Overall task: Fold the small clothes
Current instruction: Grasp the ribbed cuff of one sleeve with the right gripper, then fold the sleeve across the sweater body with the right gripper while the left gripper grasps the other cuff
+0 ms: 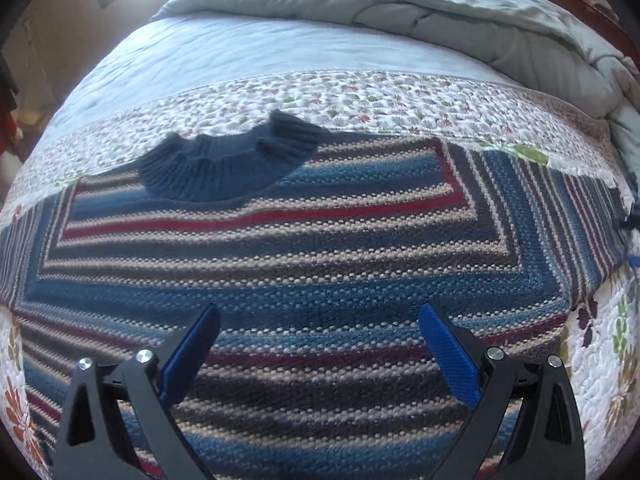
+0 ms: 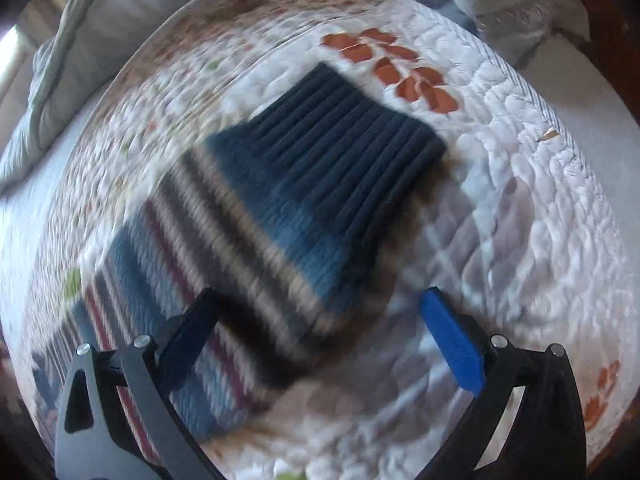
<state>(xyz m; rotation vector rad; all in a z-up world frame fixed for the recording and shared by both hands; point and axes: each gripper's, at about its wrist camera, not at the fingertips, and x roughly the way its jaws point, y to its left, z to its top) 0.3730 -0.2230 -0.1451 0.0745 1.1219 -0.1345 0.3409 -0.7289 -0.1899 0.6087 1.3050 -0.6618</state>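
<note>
A striped knit sweater (image 1: 320,248) lies spread flat on the bed, front up, its bands of blue, grey, cream and dark red running across the body. Its ribbed navy collar (image 1: 224,160) sits at the far side, rumpled and standing up a little against the floral quilt (image 1: 360,100) underneath. Beyond the quilt a pale sheet shows, and a grey-green duvet (image 1: 460,12) is bunched at the far right of the bed.

The left gripper (image 1: 319,354) hangs over the near part of the sweater's body, its blue-padded fingers (image 1: 448,356) spread wide with nothing between them.

The right gripper (image 2: 318,344) is over one sleeve (image 2: 248,248), which stretches away across the quilt to its dark ribbed cuff (image 2: 348,136) at the far end, near an orange leaf print (image 2: 400,68). Its jaws are also wide apart and hold nothing; that view is blurred, so I cannot tell whether a finger touches the sleeve
</note>
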